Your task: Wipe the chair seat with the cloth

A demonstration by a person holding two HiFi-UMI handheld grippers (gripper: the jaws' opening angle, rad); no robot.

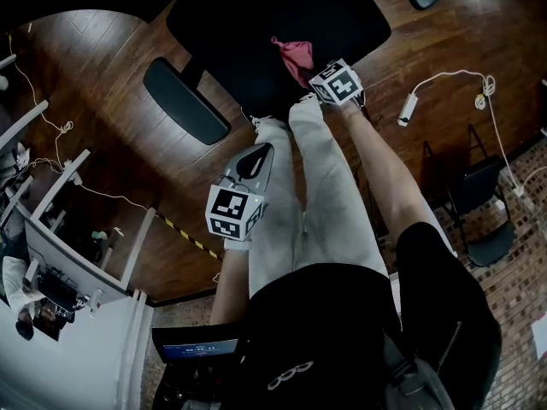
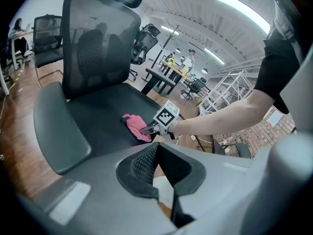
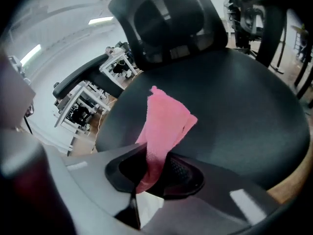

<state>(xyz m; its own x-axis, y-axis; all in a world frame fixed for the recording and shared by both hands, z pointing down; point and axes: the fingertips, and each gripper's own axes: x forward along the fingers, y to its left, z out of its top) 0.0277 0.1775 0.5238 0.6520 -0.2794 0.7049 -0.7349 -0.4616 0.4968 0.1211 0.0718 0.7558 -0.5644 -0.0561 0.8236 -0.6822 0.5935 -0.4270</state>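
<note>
The right gripper (image 3: 151, 173) pinches a pink cloth (image 3: 165, 119) whose free end lies on the black chair seat (image 3: 239, 97) near its front edge; wiping seems under way, and the next move likely calls for dragging the cloth across the seat, while the left gripper (image 2: 156, 163) hangs apart with its jaws together and empty.

black chair seat (image 3: 234, 97) bears a pink cloth (image 3: 166, 119) near its front edge.

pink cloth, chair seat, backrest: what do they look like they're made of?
Pink cloth: soft napped fabric, likely microfibre or terry; it drapes and folds, with a fuzzy matte surface.
Chair seat: black upholstery, probably fabric over foam; smooth, matte, rounded edges.
Backrest: black mesh in a plastic-looking frame; light shows through it.
</note>
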